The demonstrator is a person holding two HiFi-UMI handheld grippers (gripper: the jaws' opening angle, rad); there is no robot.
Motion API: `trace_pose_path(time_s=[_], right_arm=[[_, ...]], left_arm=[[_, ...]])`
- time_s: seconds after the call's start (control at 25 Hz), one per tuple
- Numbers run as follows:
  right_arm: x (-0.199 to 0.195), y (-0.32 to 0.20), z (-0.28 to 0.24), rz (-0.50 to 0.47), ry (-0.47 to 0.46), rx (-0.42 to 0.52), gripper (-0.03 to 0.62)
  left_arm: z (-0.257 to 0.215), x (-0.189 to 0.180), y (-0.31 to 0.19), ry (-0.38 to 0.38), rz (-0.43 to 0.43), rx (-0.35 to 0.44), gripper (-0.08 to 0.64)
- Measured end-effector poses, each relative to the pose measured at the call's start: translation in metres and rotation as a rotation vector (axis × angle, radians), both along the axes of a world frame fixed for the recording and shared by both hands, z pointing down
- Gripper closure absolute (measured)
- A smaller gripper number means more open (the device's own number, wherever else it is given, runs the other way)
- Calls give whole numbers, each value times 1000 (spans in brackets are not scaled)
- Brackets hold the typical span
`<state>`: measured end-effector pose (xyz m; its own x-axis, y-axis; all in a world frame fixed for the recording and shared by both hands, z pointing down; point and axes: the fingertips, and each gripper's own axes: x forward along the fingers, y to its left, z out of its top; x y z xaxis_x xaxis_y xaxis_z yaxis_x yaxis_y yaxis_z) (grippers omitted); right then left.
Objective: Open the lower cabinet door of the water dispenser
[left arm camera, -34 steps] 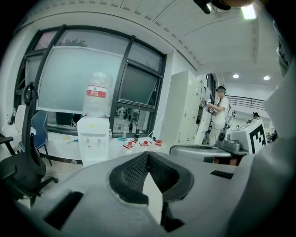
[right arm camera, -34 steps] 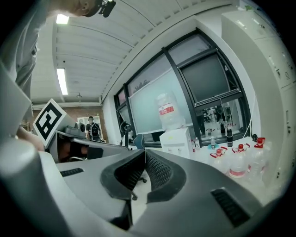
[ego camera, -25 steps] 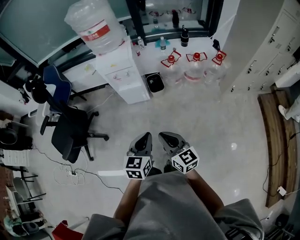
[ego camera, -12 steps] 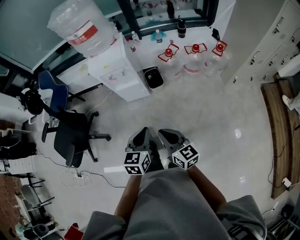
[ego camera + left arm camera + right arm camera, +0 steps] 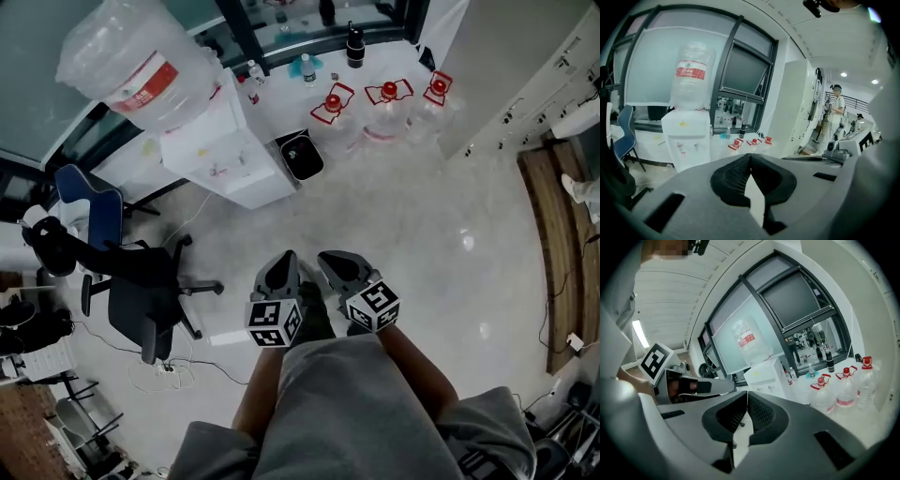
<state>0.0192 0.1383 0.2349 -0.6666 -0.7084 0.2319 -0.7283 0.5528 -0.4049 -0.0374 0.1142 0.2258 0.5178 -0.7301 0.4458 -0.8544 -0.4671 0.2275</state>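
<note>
The white water dispenser (image 5: 225,159) stands at the upper left of the head view with a large clear bottle (image 5: 131,70) on top. Its lower cabinet door (image 5: 246,192) is closed. It also shows in the left gripper view, where the water dispenser (image 5: 685,143) is left of centre, and in the right gripper view, where the water dispenser (image 5: 764,376) stands beyond the jaws. My left gripper (image 5: 281,265) and right gripper (image 5: 330,263) are side by side in front of me, both shut and empty, well short of the dispenser.
A small black bin (image 5: 300,157) sits right of the dispenser. Three water jugs with red caps (image 5: 384,108) stand further right by the window. A black office chair (image 5: 136,286) and floor cables (image 5: 164,366) are at left. Lockers (image 5: 553,84) and a wooden bench (image 5: 555,244) line the right.
The dispenser has grown larger and shifted toward the upper left in the head view as I moved toward it. Both grippers stay shut, side by side.
</note>
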Motion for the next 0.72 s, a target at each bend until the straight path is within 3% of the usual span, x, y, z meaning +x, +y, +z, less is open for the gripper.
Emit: trace_pose_path(time_s=[0.36,0.72], right_arm=[[-40,-85,25,78,44,-57,580],[-61,-150,64,126,103,-77,580]], left_arm=[[28,-37,-84,27,72,-58,551],[70,-57,-136,21,117,-125,551]])
